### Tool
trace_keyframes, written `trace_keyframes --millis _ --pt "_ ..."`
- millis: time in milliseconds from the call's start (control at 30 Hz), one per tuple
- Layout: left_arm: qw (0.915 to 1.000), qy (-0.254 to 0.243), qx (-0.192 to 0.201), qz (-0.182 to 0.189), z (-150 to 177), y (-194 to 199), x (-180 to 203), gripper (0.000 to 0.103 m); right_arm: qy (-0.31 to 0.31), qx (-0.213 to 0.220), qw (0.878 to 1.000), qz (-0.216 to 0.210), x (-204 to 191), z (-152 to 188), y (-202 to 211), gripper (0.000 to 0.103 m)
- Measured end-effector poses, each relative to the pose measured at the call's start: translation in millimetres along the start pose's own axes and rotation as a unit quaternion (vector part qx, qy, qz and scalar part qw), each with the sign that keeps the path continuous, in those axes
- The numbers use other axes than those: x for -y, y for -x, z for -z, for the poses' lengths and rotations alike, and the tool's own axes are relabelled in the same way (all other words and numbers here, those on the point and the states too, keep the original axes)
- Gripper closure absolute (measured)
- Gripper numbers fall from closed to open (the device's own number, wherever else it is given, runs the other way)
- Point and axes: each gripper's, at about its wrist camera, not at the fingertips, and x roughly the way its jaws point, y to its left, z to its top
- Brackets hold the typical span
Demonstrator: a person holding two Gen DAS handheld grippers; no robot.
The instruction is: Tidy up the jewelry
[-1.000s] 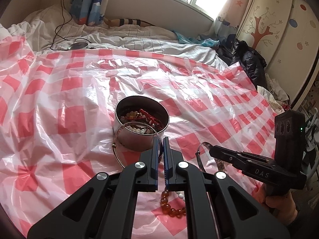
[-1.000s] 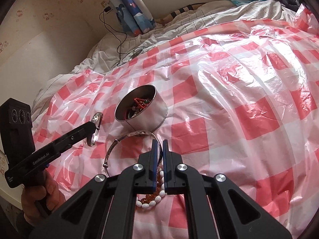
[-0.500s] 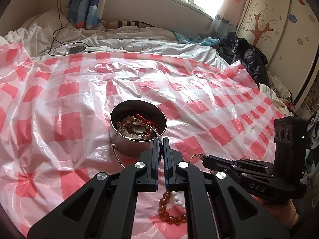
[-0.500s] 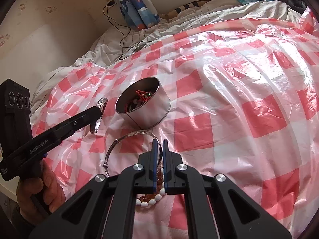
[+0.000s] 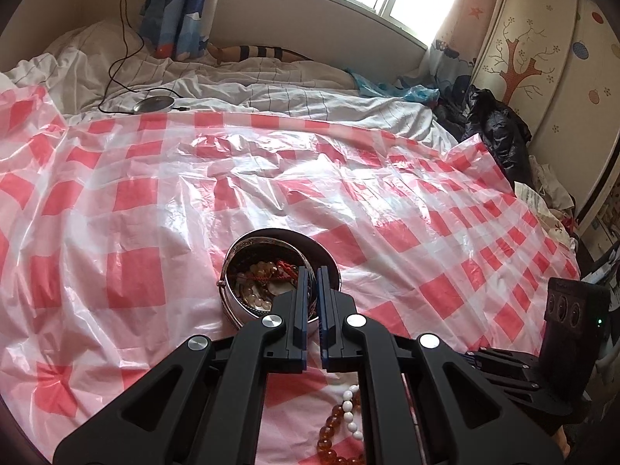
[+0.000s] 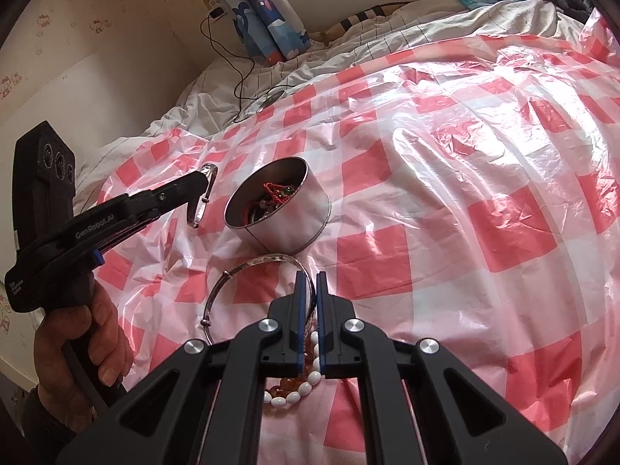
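A round metal tin [image 6: 279, 209] holding beads and a red cord stands on the checked sheet; it also shows in the left wrist view [image 5: 248, 314]. My left gripper [image 5: 312, 277] is shut on a silver bangle [image 6: 201, 197] and holds it in the air just left of the tin. My right gripper [image 6: 307, 283] is shut and empty, low over a second silver bangle [image 6: 248, 271] lying in front of the tin. An amber bead bracelet [image 5: 329, 438] and a white bead bracelet [image 6: 298, 391] lie near the right gripper.
A red-and-white checked plastic sheet [image 5: 348, 201] covers the bed. White bedding, a cable and a round charger [image 5: 153, 104] lie at the far side. A dark jacket [image 5: 500, 131] and a wardrobe stand at the right.
My left gripper has lifted the bangle and carried it up toward the tin's rim. My right gripper has stayed shut over the bangle on the sheet.
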Motion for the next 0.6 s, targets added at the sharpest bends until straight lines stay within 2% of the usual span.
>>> trace_keyframes --millis 200,367,533,600 --pt "0.9999 0.004 -0.012 -0.008 -5 -25 -2 0.099 0.006 0.016 1.0 0.007 3 -4 4 0.097" --pt "0.9995 -0.015 -0.022 -0.014 -9 -48 9 0.099 -0.001 0.018 1.0 -0.004 5 -5 4 0.097" --pt "0.9967 -0.039 -0.067 -0.024 -5 -80 13 0.099 -0.005 0.025 1.0 -0.008 6 -6 7 0.097" --pt "0.9963 -0.029 -0.078 -0.021 -4 -86 9 0.097 -0.006 0.029 1.0 -0.005 7 -7 8 0.097"
